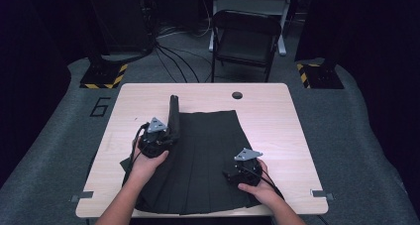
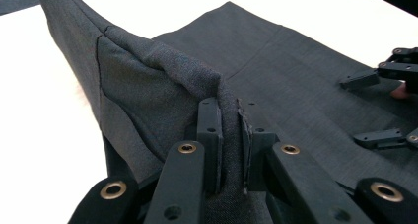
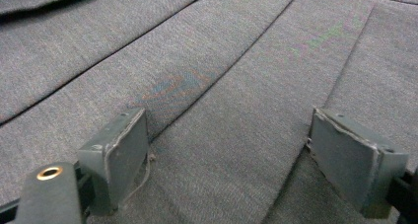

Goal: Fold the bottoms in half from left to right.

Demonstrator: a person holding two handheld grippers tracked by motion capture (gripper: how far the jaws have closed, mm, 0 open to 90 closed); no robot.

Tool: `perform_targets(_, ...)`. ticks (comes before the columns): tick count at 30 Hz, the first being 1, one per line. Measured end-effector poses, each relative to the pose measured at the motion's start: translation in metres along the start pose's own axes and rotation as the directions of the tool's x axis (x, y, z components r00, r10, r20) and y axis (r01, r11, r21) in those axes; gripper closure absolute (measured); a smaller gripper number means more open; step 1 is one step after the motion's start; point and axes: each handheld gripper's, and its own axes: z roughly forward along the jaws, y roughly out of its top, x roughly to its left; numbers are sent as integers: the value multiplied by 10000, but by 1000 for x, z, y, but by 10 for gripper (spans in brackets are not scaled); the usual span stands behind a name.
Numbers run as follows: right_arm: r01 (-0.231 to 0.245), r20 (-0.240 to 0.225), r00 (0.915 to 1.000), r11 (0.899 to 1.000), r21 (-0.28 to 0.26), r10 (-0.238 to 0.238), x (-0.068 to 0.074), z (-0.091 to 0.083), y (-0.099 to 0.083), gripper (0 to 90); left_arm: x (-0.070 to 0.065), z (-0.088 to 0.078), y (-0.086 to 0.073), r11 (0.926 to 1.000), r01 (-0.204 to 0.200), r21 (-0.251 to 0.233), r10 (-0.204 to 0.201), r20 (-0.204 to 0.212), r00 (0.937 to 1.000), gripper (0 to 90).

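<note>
While most of the dark pleated skirt lies flat across the middle and lower part of the light wooden table in the high view, its left edge stands lifted in a narrow upright fold at centre-left of the frame, rising just above the left gripper. That gripper is pinched on this raised edge: in the left gripper view the skirt fabric runs down between the two black jaws at lower centre, the pads pressed against it from both sides, and the cloth climbs from there toward the upper left of the frame. At lower right of centre in the high view, the right gripper rests on the flat part of the skirt near its lower right corner. Seen from the right gripper view, its jaws stand spread wide apart, one pad at lower left and the other at lower right, with pleated fabric lying flat between them and nothing clamped.
</note>
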Motion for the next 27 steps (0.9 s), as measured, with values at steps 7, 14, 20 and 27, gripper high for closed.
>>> perform_targets(7,-42,4,10000,10000,9,42,0,0,0,152,-12,6,8,9996,-275,-2,275,244,9993,814)
perform_targets(14,-77,1,10000,10000,19,77,0,0,0,153,-29,19,17,9985,-540,56,535,710,9960,814)
perform_targets(20,-24,0,10000,10000,-4,24,0,0,0,153,-43,35,25,9976,-669,174,647,1053,9923,815)
perform_targets(27,-86,-10,10000,10000,14,86,1,0,0,153,-57,49,31,9970,-725,253,681,1429,9874,815)
